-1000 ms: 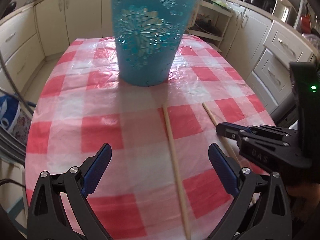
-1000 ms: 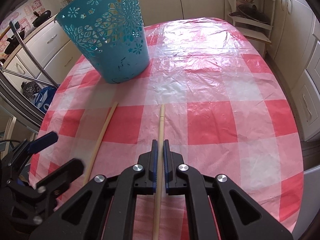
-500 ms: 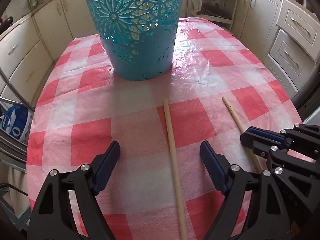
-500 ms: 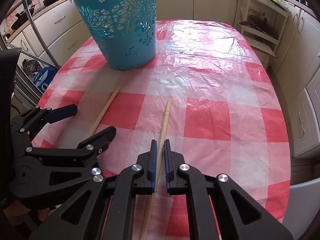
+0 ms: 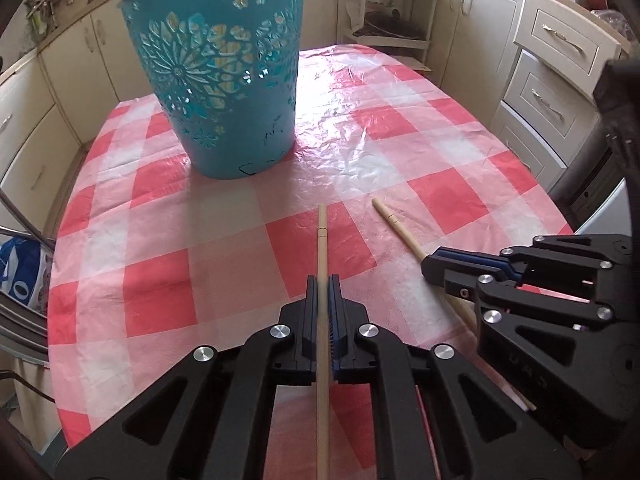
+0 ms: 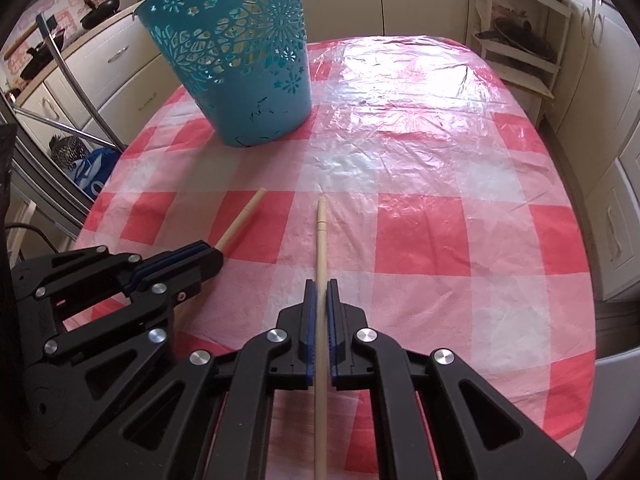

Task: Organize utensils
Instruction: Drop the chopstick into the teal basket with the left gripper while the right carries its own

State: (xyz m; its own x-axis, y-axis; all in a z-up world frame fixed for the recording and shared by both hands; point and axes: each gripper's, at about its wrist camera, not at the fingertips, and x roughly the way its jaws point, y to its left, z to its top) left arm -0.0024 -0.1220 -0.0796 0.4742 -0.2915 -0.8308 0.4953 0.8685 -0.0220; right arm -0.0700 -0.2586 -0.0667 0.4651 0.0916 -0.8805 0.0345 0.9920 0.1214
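A: Where is your left gripper (image 5: 322, 280) sitting against its stick?

B: Your left gripper is clamped on the left chopstick (image 5: 322, 248). The 2 blue pads press its shaft from either side, and the stick runs straight up the middle of your left wrist view, its free tip pointing toward the teal basket (image 5: 224, 72). The tip stops short of the basket's base, with a gap of tablecloth (image 5: 160, 280) between.

A: And your right one?

B: Your right gripper (image 6: 321, 284) is likewise closed on the right chopstick (image 6: 321, 236), which passes between the pads and reaches forward over a red square of the checked cloth. In the left wrist view that same stick (image 5: 394, 226) slants up and to the left out of your right gripper (image 5: 430, 270), its tip near the tip of the left stick but apart from it.

A: How do the 2 grippers stand to each other?

B: Side by side, near one another, both angled down at the table. From the right wrist view, the left chopstick (image 6: 242, 220) emerges from the left gripper (image 6: 216, 256) and leans up and to the right.

A: And the basket?

B: It stands upright on the far left part of the table, beyond both stick tips, well ahead of your grippers.
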